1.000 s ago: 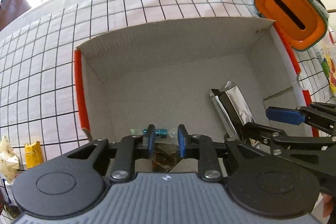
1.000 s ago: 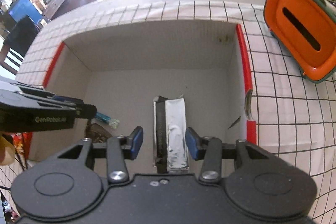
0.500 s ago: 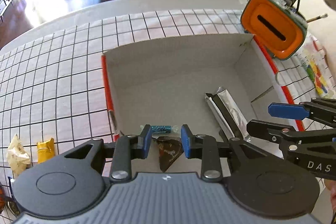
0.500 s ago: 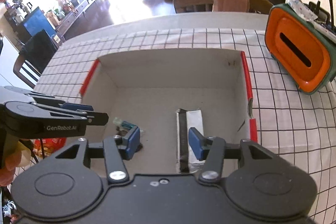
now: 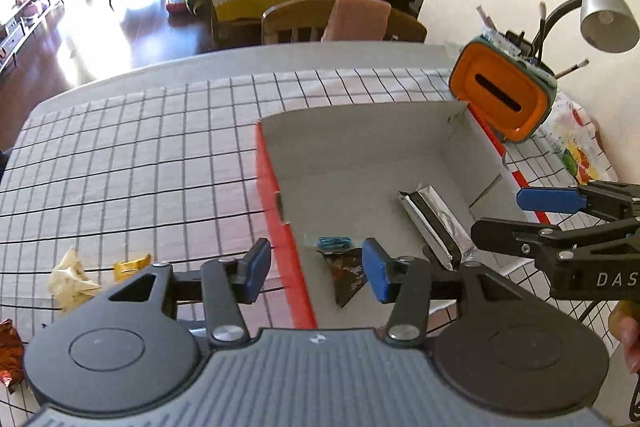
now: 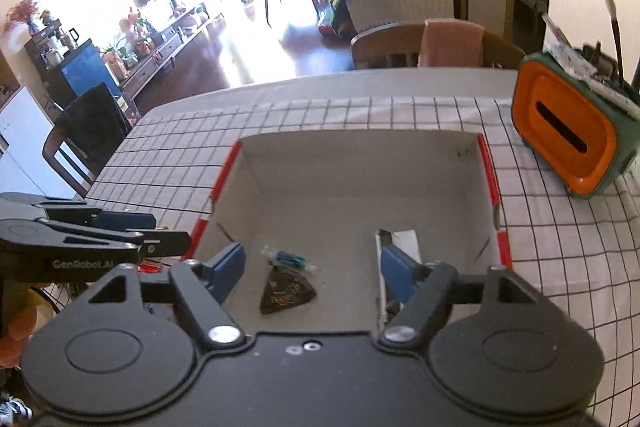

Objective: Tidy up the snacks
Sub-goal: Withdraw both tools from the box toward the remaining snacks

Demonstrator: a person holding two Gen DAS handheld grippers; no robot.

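A grey cardboard box with red edges (image 5: 280,211) (image 6: 490,171) stands on the checked tablecloth. Inside lie a silver foil bar (image 5: 434,225) (image 6: 404,239), a small blue-wrapped candy (image 5: 332,242) (image 6: 290,259) and a dark triangular packet (image 5: 350,277) (image 6: 286,291). My left gripper (image 5: 316,277) is open and empty, above the box's near left wall. My right gripper (image 6: 312,273) is open and empty, above the box's near side, with the packet between its fingers in view. Loose snacks lie left of the box: a cream wrapper (image 5: 70,273), a yellow one (image 5: 130,267) and an orange-brown one (image 5: 8,351).
An orange and green holder (image 5: 504,99) (image 6: 568,143) with brushes stands right of the box. A desk lamp (image 5: 604,15) is at the far right. Chairs (image 5: 340,21) stand behind the table's far edge. A colourful sheet (image 5: 572,147) lies at the right.
Both grippers have risen and pulled back from inside the box, and both have opened wider. The left gripper has shifted left, over the box's left wall. The snacks in the box have stayed put.
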